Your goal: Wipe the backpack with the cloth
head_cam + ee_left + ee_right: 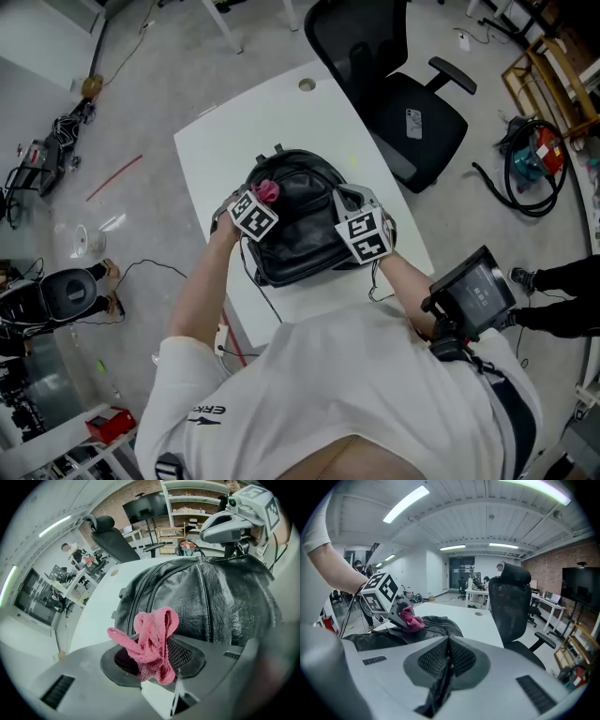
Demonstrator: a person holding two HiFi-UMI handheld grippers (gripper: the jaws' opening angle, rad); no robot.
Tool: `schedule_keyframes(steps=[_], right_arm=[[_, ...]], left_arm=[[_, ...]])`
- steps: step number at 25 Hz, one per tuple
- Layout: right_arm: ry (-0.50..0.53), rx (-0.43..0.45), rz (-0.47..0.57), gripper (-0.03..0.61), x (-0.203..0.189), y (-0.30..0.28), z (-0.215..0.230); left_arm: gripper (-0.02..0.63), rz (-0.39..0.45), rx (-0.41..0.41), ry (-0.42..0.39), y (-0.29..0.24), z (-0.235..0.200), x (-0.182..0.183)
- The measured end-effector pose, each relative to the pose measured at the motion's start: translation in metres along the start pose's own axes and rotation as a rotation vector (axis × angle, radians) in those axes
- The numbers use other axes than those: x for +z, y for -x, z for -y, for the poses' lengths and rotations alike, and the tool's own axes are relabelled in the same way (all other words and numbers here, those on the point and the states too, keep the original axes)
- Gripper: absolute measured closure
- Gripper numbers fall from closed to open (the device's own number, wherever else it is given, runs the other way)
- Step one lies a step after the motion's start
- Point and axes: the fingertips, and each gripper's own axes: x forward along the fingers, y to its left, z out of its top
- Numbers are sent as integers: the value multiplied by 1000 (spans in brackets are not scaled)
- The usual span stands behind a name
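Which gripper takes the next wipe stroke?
Left. The left gripper is shut on the crumpled pink cloth at the black leather backpack; the right gripper is clamped on the backpack itself, holding it.

1. Backpack (300,220): black all over, with a glossy, creased sheen.
2. Cloth (152,644): pink throughout, no pattern.
3. Left gripper (152,663): pale grey body. The pads (180,654) are dark grey with a fine mesh pattern. The cube (253,216) is white with black square markers.
4. Right gripper (446,660): pale grey body. The pads (431,660) are dark grey with the same mesh pattern. The cube (364,236) is white with black square markers.
5. Counter (281,112): plain white.
6. Chair (412,112): black, with a mesh-patterned back.
7. Floor (141,112): grey, crossed by a red strip (114,176).
8. Shirt (356,394): white, with small black lettering.
9. Wall (581,559): red-brown brick pattern.
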Motion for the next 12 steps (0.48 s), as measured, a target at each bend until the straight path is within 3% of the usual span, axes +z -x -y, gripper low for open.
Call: schedule_keyframes(steps=[6, 12], right_arm=[[-17, -1, -11, 575, -7, -2, 0], [-24, -10, -9, 575, -7, 0, 5]], left_arm=[[468, 14, -10, 25, 0, -1, 0], [468, 121, -54, -30, 4, 14, 48]])
